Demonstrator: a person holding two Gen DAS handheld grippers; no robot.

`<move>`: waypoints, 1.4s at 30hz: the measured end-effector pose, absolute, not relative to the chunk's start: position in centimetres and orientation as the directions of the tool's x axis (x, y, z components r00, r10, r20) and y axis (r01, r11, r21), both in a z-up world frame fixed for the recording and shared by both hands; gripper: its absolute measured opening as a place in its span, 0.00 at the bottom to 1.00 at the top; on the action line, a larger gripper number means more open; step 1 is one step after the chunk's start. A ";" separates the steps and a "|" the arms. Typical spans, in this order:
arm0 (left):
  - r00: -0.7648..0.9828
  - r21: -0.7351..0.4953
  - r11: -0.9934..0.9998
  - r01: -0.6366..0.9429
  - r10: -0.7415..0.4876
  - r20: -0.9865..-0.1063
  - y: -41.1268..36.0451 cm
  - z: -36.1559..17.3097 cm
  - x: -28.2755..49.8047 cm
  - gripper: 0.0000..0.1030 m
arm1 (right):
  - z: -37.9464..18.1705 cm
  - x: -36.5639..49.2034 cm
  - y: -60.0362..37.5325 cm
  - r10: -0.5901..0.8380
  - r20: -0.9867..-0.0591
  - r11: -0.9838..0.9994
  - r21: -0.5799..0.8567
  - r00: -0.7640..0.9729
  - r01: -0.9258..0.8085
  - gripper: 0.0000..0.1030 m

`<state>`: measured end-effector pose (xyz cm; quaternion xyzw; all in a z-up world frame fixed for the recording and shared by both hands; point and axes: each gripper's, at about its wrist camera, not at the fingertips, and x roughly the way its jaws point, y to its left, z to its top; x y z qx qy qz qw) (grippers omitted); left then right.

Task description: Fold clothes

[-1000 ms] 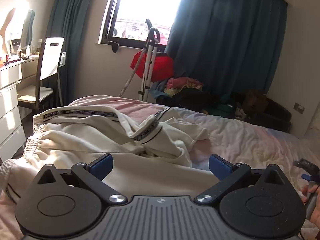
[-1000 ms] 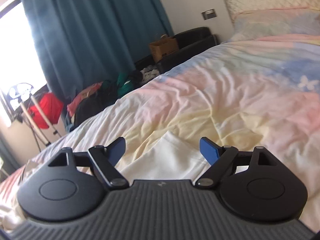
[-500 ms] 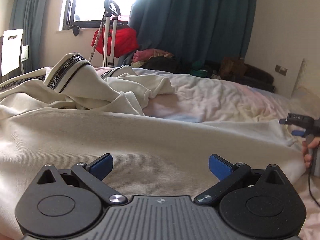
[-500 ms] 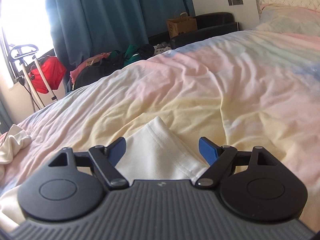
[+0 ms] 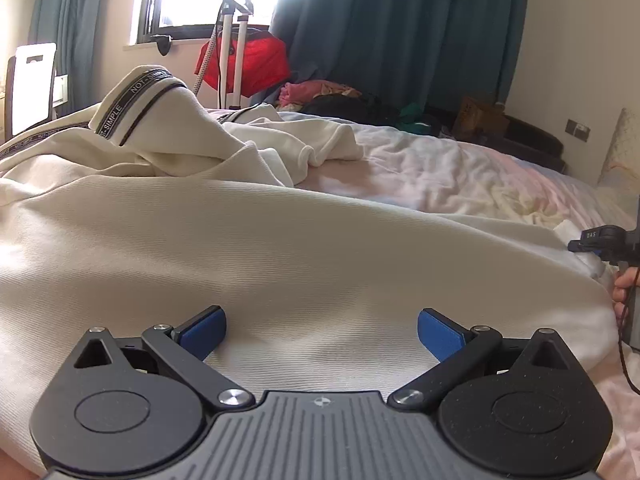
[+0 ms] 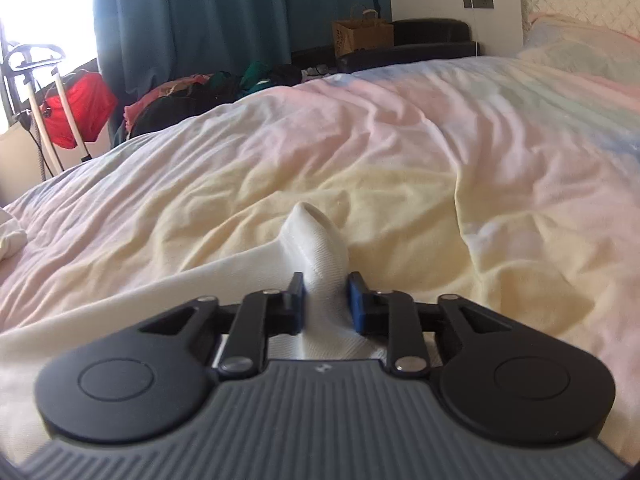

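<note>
1. Cream ribbed fabric of the garment (image 5: 280, 248) filled the lower and middle part of the left wrist view, spread over the bed (image 5: 460, 176). The left gripper (image 5: 320, 330) stood with its jaws wide apart just above that cloth; the blue pads (image 5: 204, 330) pressed on nothing.
2. In the right wrist view, the right gripper (image 6: 325, 300) was closing its jaws on a bunched corner of the garment (image 6: 316, 248). The cloth sat squarely between the pads, and its tip stood up beyond them at centre frame.
3. Judged step: taking hold of the garment's edges before a fold. One corner was secured; the left side was not yet gripped.
4. Judged next move: the left jaws needed to drop onto the near edge and close, so both ends could be lifted together.
5. Farther off, at upper left of the left view, a crumpled portion with a lettered band (image 5: 132, 96) lay heaped and unsmoothed.
</note>
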<state>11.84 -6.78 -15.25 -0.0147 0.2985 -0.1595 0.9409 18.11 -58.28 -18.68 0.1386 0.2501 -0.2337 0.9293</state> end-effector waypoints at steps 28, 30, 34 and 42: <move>0.881 -0.253 0.960 0.120 -0.221 -0.418 -2.1 -9.5 12.1 1.00 | -13.1 17.0 -44.8 -0.117 -0.374 0.866 0.415 0.920 0.279 0.86; 0.885 -0.283 0.954 0.096 -0.212 -0.414 -1.0 -9.2 12.0 1.00 | -13.3 19.3 -41.4 0.029 -0.387 0.877 0.452 0.922 0.162 0.85; 0.874 -0.374 0.926 0.056 -0.227 -0.430 1.2 -9.4 12.3 1.00 | -13.9 24.3 -36.6 0.224 -0.338 0.774 0.632 0.914 0.044 0.85; 0.861 -0.477 0.879 -0.010 -0.235 -0.451 3.8 -11.4 14.6 1.00 | -15.5 35.7 -31.8 0.265 -0.362 0.650 0.752 0.894 0.112 0.86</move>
